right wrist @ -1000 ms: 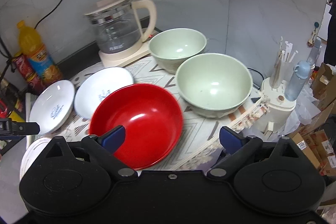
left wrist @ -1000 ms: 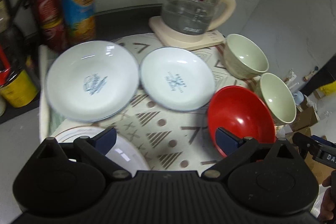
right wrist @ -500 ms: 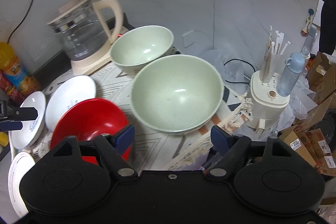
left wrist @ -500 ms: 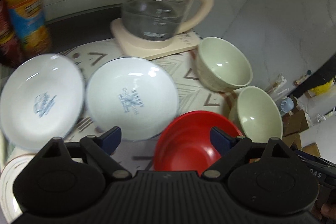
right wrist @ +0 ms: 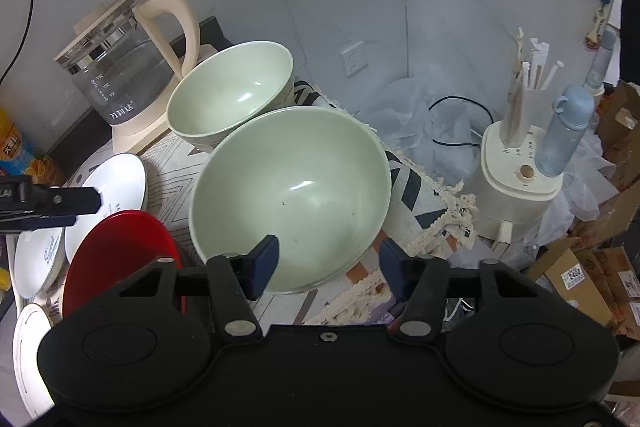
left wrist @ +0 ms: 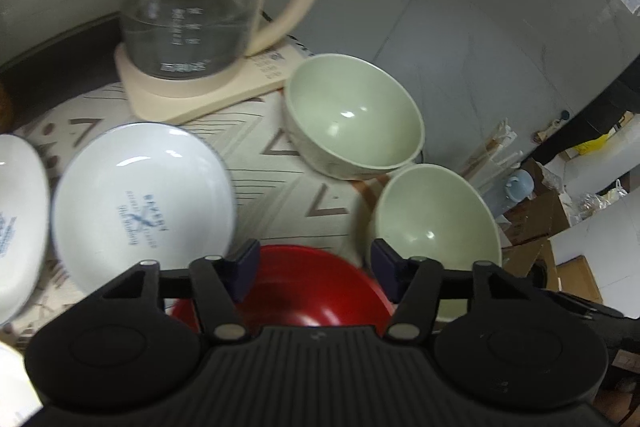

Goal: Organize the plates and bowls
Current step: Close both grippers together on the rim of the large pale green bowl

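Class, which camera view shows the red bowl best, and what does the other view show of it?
The right wrist view: the red bowl shows most of its rim and inside, left of the near green bowl. In the left wrist view the red bowl is largely hidden behind the claw body.

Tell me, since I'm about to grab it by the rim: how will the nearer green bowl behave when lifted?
The nearer green bowl looks rigid and empty, so probably light. Its glossy inside suggests a slick rim that could slip between the pads of the right gripper, whose jaws are closing. Held by one edge, its deep round body would likely tilt.
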`<move>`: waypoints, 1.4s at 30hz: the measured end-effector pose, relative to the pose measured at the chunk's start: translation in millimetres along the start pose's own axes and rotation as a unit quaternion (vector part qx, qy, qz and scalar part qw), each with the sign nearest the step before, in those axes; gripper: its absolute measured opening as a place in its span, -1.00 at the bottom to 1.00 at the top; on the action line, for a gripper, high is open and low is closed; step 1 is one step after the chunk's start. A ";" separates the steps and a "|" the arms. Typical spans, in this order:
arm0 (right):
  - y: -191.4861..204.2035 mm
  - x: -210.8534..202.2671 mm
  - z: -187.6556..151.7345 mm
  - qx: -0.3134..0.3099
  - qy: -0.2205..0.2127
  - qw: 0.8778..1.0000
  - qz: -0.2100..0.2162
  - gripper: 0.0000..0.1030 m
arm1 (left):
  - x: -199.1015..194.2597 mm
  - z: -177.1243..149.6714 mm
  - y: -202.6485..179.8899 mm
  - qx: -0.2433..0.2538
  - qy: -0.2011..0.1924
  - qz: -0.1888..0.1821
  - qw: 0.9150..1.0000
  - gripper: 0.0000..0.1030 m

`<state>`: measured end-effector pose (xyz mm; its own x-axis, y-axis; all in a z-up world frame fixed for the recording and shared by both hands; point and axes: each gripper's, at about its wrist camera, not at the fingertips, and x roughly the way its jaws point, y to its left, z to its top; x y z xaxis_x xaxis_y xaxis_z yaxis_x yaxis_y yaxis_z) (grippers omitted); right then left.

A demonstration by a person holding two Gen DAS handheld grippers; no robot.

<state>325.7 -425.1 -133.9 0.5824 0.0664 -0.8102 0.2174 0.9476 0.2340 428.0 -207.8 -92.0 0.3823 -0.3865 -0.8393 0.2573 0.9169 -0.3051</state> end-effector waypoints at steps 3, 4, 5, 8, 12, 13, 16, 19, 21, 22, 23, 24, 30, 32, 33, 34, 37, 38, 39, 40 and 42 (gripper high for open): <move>-6.5 5.9 4.0 -0.002 0.004 1.000 0.007 -0.17 | 13.7 4.3 -12.6 0.002 0.010 -0.005 1.000 -0.04; -9.0 7.8 5.3 -0.004 0.006 1.000 0.008 -0.20 | 18.3 5.3 -16.6 0.004 0.013 -0.007 1.000 -0.08; -11.8 10.2 6.6 -0.005 0.009 1.000 0.010 -0.25 | 23.2 6.5 -20.5 0.004 0.016 -0.009 1.000 -0.13; -19.2 15.4 9.3 -0.006 0.018 1.000 0.019 -0.35 | 38.1 9.2 -29.4 -0.002 0.028 -0.009 1.000 -0.25; -24.4 20.9 13.7 -0.023 0.021 0.999 0.025 -0.47 | 57.2 11.0 -38.7 -0.013 0.044 -0.003 0.999 -0.51; -26.0 22.2 14.7 -0.025 0.022 0.999 0.027 -0.51 | 60.9 11.4 -41.7 -0.014 0.045 0.001 0.999 -0.54; -30.3 26.2 17.7 -0.029 0.021 0.999 0.029 -0.61 | 70.6 13.1 -48.7 -0.013 0.049 0.005 0.999 -0.65; -33.7 30.1 20.0 -0.030 0.024 0.999 0.030 -0.66 | 80.2 15.1 -52.5 -0.016 0.055 0.013 0.998 -0.71; -33.9 32.4 20.5 -0.034 0.025 0.999 0.030 -0.67 | 84.3 15.5 -51.9 -0.023 0.058 0.017 0.998 -0.73; -34.0 33.6 20.8 -0.037 0.026 0.999 0.030 -0.67 | 85.9 15.4 -51.4 -0.027 0.059 0.018 0.998 -0.75; -34.3 34.8 21.1 -0.040 0.027 0.998 0.030 -0.67 | 87.4 15.1 -51.2 -0.028 0.061 0.019 0.998 -0.77; -34.2 36.3 21.1 -0.044 0.027 0.998 0.030 -0.67 | 88.4 14.9 -51.2 -0.027 0.061 0.020 0.998 -0.78; -34.8 37.8 22.2 -0.067 0.020 0.997 0.038 -0.68 | 85.2 10.5 -60.0 0.003 0.047 0.036 0.998 -0.80; -35.3 36.4 22.9 -0.069 0.017 0.997 0.037 -0.68 | 80.8 9.7 -61.7 0.002 0.042 0.036 0.998 -0.80; -35.1 34.5 23.6 -0.071 0.013 0.997 0.037 -0.68 | 78.2 9.8 -62.2 0.001 0.040 0.035 0.999 -0.80; -34.5 32.4 24.1 -0.073 0.009 0.997 0.038 -0.68 | 75.2 10.2 -62.3 0.002 0.036 0.034 0.999 -0.80; -32.9 24.5 27.9 -0.073 -0.003 0.996 0.044 -0.69 | 64.4 12.9 -62.1 0.001 0.025 0.027 0.999 -0.80; -32.2 22.0 29.3 -0.073 -0.007 0.996 0.045 -0.68 | 60.4 14.0 -62.2 -0.001 0.021 0.024 0.999 -0.80; -31.7 19.2 30.6 -0.073 -0.011 0.996 0.047 -0.68 | 56.6 15.2 -62.6 -0.003 0.017 0.022 1.000 -0.80; -31.3 16.4 31.8 -0.072 -0.015 0.996 0.050 -0.68 | 52.4 16.1 -62.6 -0.006 0.013 0.021 1.000 -0.80; -30.2 11.3 34.1 -0.072 -0.022 0.996 0.052 -0.68 | 44.8 17.1 -62.8 -0.010 0.005 0.018 1.000 -0.80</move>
<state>352.4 -463.6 -131.8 0.6302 0.1551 -0.7608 0.0411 0.9718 0.2322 444.2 -284.4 -102.7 0.3818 -0.3520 -0.8546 0.2247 0.9322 -0.2836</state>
